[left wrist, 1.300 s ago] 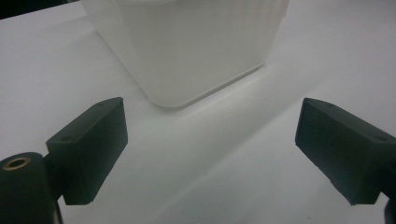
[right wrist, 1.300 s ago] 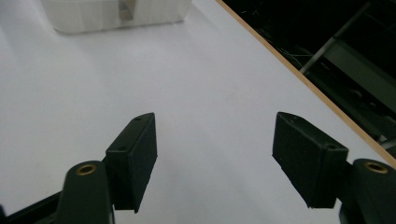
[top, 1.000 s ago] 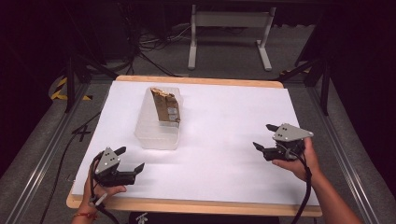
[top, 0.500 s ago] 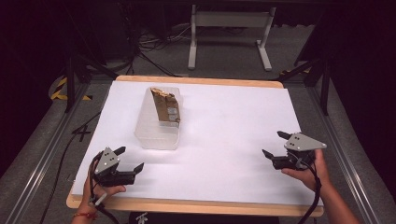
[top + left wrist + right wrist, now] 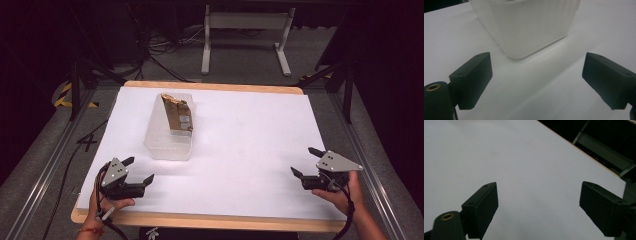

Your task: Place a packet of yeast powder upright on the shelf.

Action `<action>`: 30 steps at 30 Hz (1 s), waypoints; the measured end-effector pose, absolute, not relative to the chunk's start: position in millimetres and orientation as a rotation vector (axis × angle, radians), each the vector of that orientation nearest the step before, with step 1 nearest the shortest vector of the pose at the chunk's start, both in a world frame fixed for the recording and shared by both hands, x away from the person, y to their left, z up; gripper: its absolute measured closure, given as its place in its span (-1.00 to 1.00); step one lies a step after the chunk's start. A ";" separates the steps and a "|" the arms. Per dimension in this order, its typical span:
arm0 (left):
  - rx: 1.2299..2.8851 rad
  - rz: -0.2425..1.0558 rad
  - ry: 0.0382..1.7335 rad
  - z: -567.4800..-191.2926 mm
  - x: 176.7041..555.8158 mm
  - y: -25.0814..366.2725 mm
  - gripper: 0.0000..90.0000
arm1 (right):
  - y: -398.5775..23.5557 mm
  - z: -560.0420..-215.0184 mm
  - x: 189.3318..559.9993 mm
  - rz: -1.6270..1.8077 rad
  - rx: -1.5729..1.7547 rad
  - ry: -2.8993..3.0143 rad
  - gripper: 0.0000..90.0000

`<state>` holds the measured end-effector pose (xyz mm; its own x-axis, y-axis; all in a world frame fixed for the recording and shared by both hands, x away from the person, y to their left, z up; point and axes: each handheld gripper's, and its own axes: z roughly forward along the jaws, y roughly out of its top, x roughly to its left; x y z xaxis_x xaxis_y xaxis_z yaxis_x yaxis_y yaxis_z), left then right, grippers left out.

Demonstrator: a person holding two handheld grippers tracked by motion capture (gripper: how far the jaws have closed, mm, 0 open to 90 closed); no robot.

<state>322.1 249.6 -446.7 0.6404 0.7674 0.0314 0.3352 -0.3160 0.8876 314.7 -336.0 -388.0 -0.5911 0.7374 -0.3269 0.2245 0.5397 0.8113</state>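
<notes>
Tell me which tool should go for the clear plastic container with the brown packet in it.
Left. The left tool sits open just short of the clear plastic container, whose near wall faces it in the left gripper view. The right tool, also open, is across the white table, facing bare surface.

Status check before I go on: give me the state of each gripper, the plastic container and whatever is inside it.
left gripper: open, holding nothing, low over the table near its front left corner, aimed at the container.
right gripper: open, holding nothing, near the table's front right.
clear plastic container: upright on the white table, no lid on it, untouched.
brown packet: inside the container, standing tilted, its top torn and crumpled.
</notes>
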 end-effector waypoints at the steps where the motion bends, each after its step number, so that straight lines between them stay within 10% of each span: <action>1: 1.908 0.571 0.872 -446.6 322.1 249.7 -0.77 | -337.7 -388.4 313.7 0.982 0.778 2.103 -0.64; 30: 1.882 0.594 0.882 -445.5 329.2 253.0 -0.79 | -384.2 -432.1 282.6 1.031 0.982 1.898 -0.80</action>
<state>329.2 253.0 -445.5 0.6233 0.7812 0.0340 0.3245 -0.2980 0.8977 282.6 -384.2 -432.1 -0.4239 0.8714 -0.2471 0.2671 0.3810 0.8852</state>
